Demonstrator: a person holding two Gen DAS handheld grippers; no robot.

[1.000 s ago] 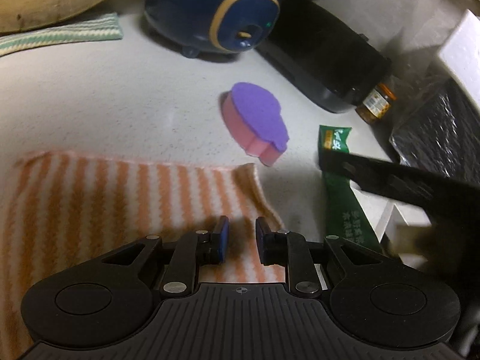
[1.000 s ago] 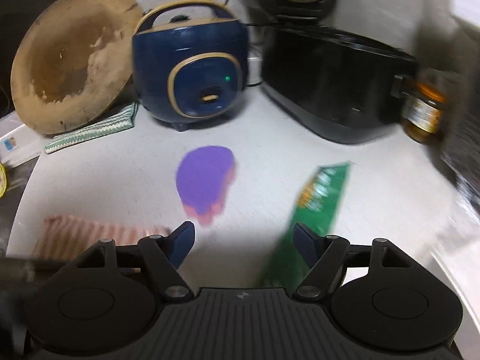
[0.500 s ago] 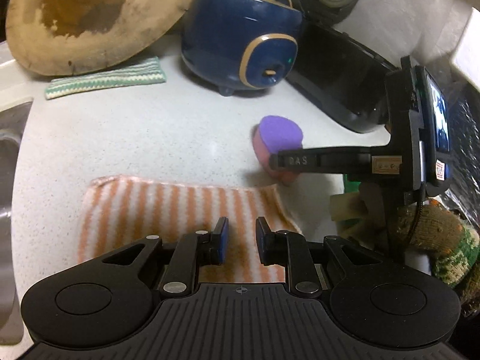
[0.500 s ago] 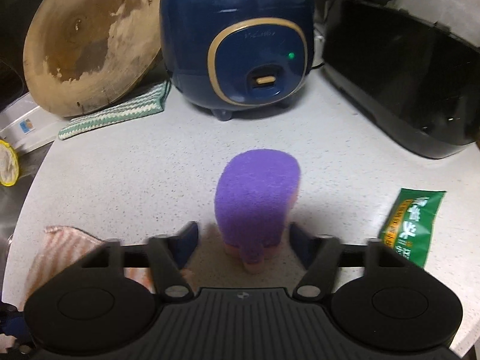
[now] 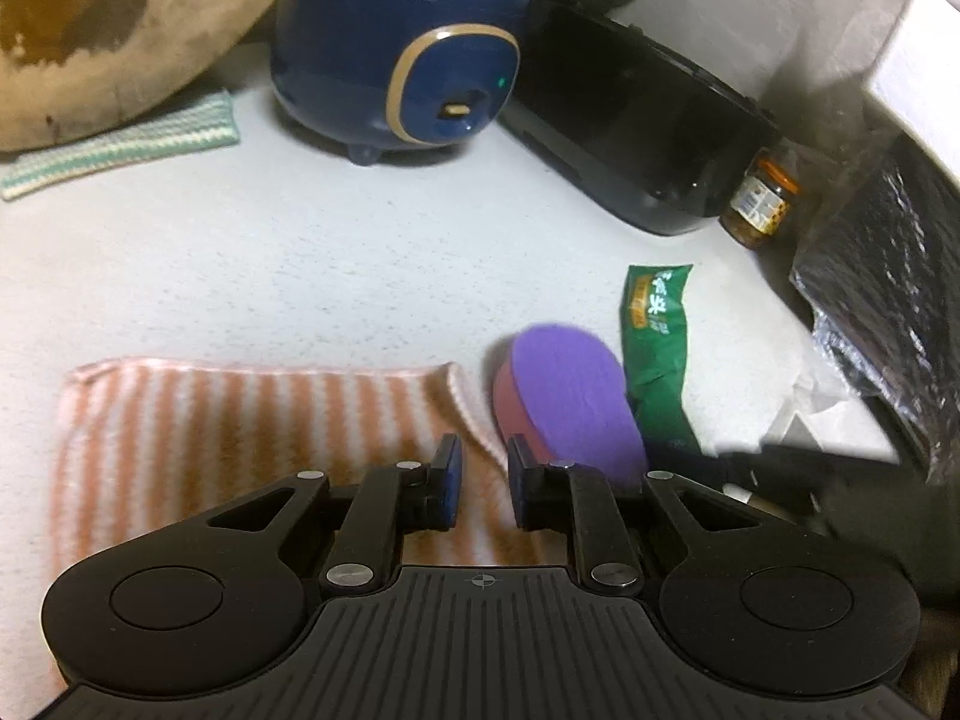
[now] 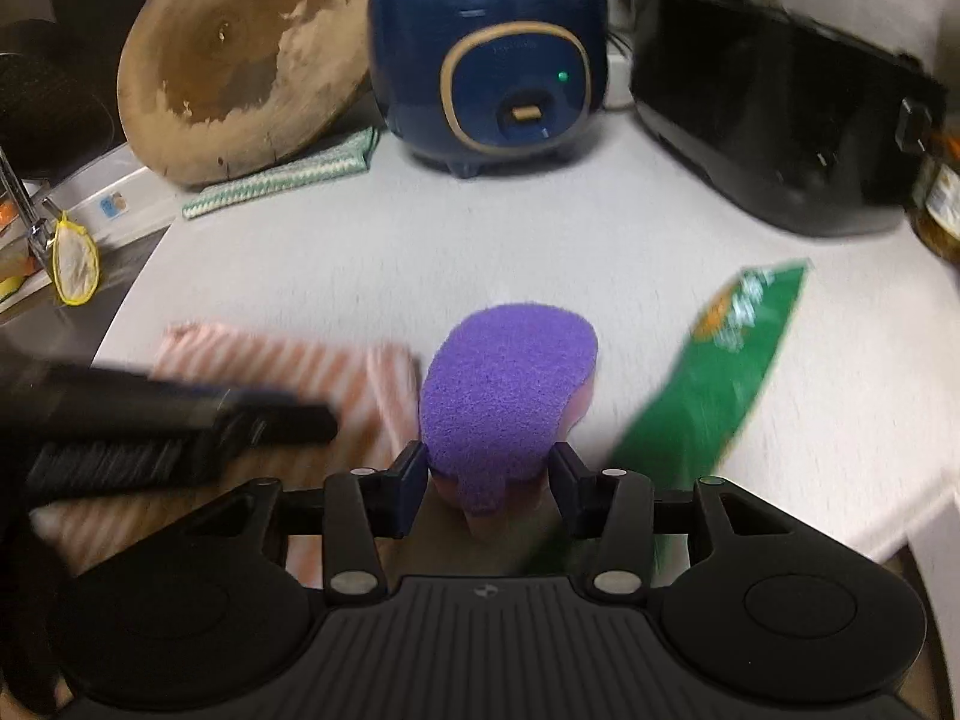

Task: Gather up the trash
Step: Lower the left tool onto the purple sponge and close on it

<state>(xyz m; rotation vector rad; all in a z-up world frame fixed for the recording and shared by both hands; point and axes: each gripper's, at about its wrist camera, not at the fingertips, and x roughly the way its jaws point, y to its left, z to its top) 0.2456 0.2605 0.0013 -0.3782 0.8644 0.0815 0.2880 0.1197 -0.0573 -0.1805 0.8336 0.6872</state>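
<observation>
A purple-topped pink sponge (image 6: 510, 384) sits between the pads of my right gripper (image 6: 489, 468). Both pads touch its sides, and the jaws are opening slightly. In the left wrist view the sponge (image 5: 570, 396) lies beside the corner of an orange-striped cloth (image 5: 240, 420). A green snack wrapper (image 5: 654, 336) lies flat just right of the sponge, and it also shows blurred in the right wrist view (image 6: 726, 372). My left gripper (image 5: 483, 462) hovers over the cloth with its jaws closing. A narrow gap remains between them, with nothing in it.
At the back stand a blue rice cooker (image 6: 486, 60), a black appliance (image 6: 780, 120), a round wooden board (image 6: 240, 54) and a green-white cloth (image 6: 282, 174). A jar (image 5: 759, 198) and a black bag (image 5: 888, 288) sit at the right.
The right jaws have closed around the sponge, and it has come nearer, up to the striped cloth's corner. The left gripper has risen a little, its narrow gap slightly smaller.
</observation>
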